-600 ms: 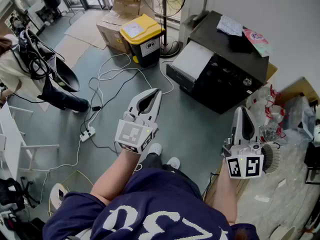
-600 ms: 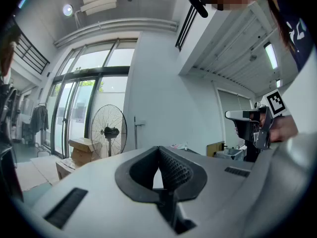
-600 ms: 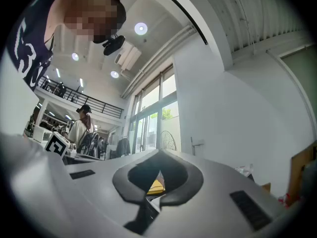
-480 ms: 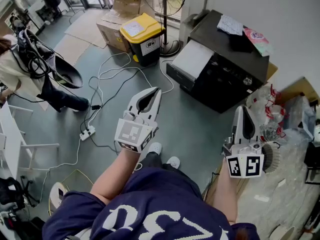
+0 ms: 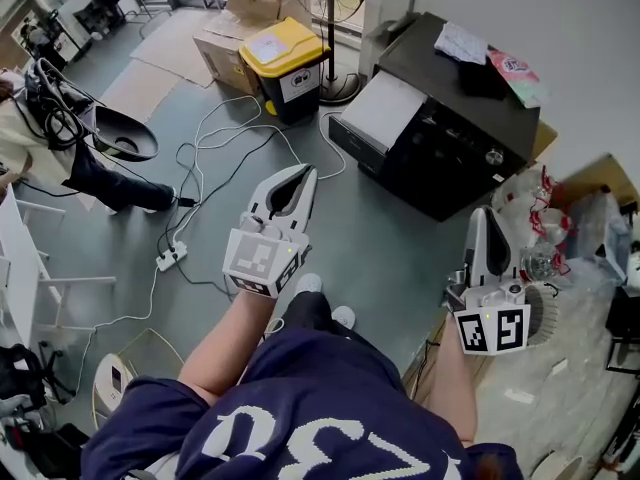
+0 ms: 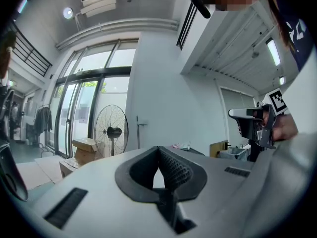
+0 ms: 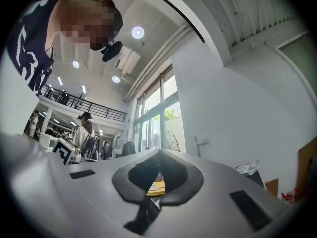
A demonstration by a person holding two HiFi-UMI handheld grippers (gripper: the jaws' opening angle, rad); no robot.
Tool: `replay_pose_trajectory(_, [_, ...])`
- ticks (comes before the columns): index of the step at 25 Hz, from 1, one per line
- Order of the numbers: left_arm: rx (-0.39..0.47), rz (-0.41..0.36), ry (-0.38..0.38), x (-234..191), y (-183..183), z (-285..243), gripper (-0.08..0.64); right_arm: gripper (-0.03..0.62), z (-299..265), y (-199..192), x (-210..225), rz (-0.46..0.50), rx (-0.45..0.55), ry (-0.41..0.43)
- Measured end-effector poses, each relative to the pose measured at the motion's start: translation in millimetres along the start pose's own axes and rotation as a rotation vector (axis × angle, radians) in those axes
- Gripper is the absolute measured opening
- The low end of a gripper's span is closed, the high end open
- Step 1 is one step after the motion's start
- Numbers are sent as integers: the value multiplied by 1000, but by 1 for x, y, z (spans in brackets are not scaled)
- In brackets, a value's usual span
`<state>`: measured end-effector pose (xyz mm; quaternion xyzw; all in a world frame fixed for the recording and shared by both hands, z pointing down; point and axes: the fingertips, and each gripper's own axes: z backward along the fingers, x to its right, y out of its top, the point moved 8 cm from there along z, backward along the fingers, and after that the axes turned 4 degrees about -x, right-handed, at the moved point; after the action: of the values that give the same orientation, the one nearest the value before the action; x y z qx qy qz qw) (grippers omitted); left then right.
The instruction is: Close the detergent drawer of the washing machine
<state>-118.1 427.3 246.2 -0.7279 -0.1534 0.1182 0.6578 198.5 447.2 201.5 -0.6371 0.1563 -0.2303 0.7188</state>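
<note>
Seemingly poised before any reach, the white plastic left gripper (image 5: 306,173) and white plastic right gripper (image 5: 480,214) hover clenched and empty (nothing between their jaws), well apart from what looks like the black boxy washing machine (image 5: 455,143).

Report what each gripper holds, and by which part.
Nothing is held. The white left gripper and the white right gripper both have their jaws shut together, with nothing between them.

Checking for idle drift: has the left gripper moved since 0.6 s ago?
No. The left gripper keeps its offset from the yellow-lidded bin. Both slid slightly up and left together, so only the head view shifted.
</note>
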Motion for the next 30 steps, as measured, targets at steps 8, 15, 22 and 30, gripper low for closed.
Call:
replay_pose_trajectory(8, [-13,9,-7,-17,-5,-35,18,15,-30,-10,15,-21,-4,2])
replay_pose_trajectory(15, [-10,14,-36,-55,-5,-100,18,15,-89,-18,37,-16,-11,-22])
replay_pose_trajectory(22, [-2,-8,-95,-107,1,-174,18,15,-170,-24,54,3,7,-54])
replay_pose_trajectory(30, [6,-12,-126,-154,5,-241,18,15,-235,-36,73,5,2,-96])
